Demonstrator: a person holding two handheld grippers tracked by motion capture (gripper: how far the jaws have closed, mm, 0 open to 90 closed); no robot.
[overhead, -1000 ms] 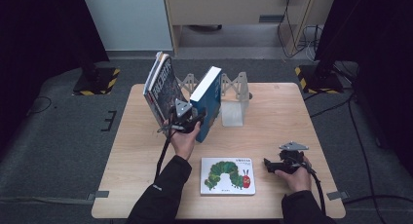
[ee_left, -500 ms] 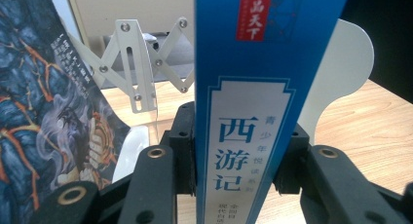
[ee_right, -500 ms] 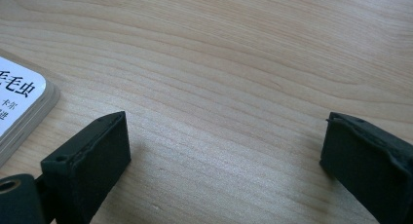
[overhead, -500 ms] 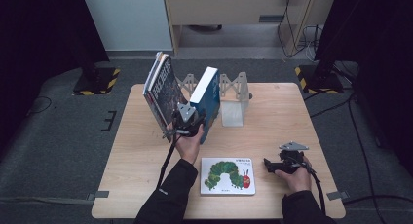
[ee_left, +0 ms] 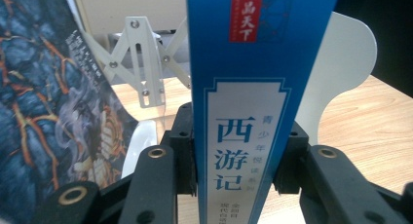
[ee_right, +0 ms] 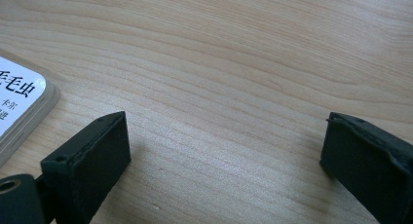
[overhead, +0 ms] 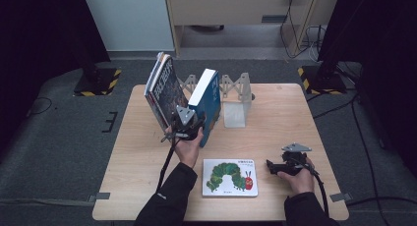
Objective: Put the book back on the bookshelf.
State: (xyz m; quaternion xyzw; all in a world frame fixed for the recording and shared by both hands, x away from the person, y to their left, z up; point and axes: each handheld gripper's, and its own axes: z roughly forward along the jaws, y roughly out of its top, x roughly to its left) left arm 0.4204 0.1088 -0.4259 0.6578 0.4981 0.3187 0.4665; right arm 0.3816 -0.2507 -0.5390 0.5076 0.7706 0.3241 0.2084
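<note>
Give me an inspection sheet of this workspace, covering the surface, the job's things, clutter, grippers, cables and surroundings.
Surface: wooden table, bare light wood.
Job's things: blue book upright, tilted, in the white expanding book rack; dark-covered books lean at the rack's left end.
Clutter: caterpillar picture book flat near the front edge.
Grippers: left gripper shut on the blue book's spine; right gripper open, low over bare wood, right of the picture book.
Cables: black cable trails from the left gripper along the sleeve; more on the floor.
Surroundings: grey floor, hazard-striped stand bases, cabinet behind.
</note>
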